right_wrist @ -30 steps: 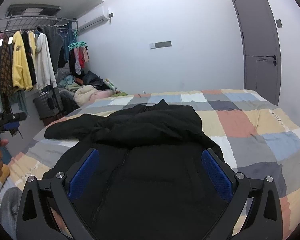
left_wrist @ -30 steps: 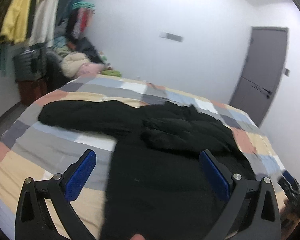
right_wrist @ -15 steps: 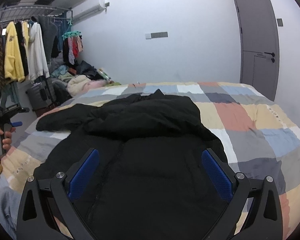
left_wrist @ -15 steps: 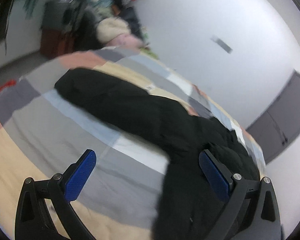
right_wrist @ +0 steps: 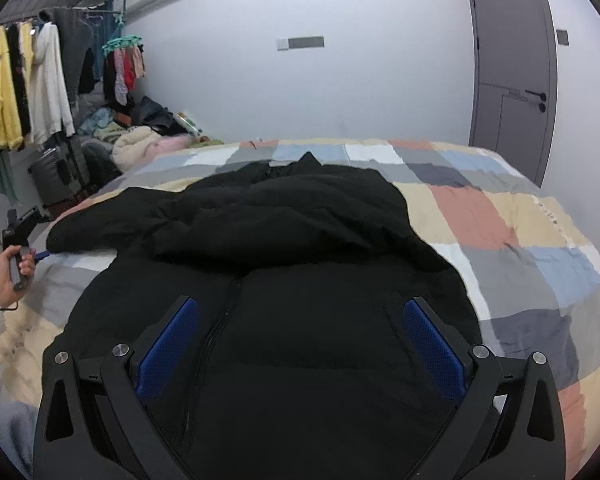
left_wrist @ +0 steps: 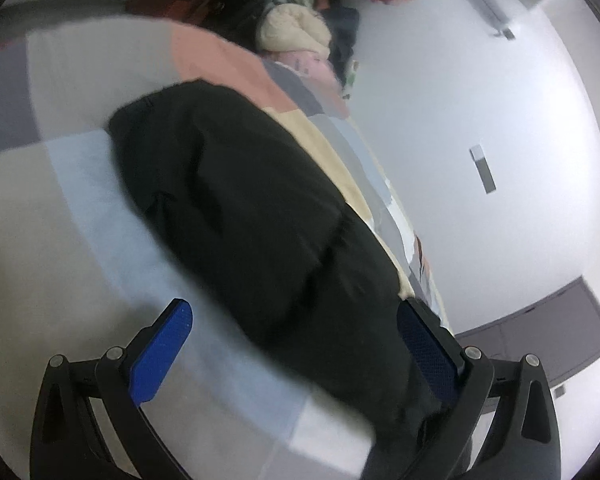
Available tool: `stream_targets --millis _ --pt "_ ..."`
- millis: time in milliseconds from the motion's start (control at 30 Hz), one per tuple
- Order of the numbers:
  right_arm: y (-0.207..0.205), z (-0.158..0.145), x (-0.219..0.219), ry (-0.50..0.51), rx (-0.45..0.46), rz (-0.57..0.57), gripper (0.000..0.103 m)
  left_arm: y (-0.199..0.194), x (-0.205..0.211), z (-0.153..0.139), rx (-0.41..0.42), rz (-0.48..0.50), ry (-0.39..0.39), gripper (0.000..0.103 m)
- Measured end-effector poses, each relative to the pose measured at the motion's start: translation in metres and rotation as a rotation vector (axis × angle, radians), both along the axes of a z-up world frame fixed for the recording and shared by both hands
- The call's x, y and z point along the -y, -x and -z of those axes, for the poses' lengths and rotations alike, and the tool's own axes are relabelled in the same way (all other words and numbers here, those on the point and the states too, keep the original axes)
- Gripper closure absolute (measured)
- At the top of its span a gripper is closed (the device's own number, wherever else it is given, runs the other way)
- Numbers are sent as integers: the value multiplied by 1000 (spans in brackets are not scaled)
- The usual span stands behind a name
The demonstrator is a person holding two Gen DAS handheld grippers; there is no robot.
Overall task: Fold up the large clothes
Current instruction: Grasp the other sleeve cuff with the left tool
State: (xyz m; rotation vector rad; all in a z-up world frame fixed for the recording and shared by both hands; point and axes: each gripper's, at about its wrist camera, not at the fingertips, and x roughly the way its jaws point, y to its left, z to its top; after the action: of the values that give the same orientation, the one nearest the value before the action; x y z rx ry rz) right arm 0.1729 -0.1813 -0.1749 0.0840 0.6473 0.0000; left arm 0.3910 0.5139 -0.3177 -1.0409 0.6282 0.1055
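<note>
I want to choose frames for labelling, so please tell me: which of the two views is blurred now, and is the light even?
Left wrist view: strong motion blur and tilt; the black jacket and patchwork bedspread are smeared, only the left gripper looks sharp. Right wrist view: sharp, with soft, even indoor light and no glare; fisheye bending shows at the door, and the right gripper is crisp.

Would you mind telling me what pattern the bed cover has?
The cover is a multicoloured check of pastel blocks, clearest in the right wrist view.
</note>
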Motion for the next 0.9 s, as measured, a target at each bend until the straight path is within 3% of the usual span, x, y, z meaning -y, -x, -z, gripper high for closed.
stream_targets --millis 133,267,333,400,433,500,600,767,900 --pt "-18 7 -2 1 -31 24 0 -24 -28 31 6 -83 102 2" --pt "-29 11 -2 21 -45 55 0 -47 -34 27 54 -108 49 2" --pt "-33 13 0 23 -53 60 0 -56 -35 26 33 -137 7 13" --pt "-35 14 0 31 -59 64 0 -63 -36 29 13 -160 -6 35" --pt "-36 15 1 30 -65 64 0 -65 -36 30 3 -168 -9 39" --pt "-36 15 3 16 -73 65 0 -67 -37 30 -11 -174 -26 62" --pt "-33 13 5 12 -69 60 0 -60 -36 19 -10 -162 -70 82" --pt "-30 10 2 45 -60 33 0 -46 -23 -29 4 -190 -143 91" --pt "-27 7 -1 4 -57 1 0 -31 -11 -71 9 -183 -231 95"
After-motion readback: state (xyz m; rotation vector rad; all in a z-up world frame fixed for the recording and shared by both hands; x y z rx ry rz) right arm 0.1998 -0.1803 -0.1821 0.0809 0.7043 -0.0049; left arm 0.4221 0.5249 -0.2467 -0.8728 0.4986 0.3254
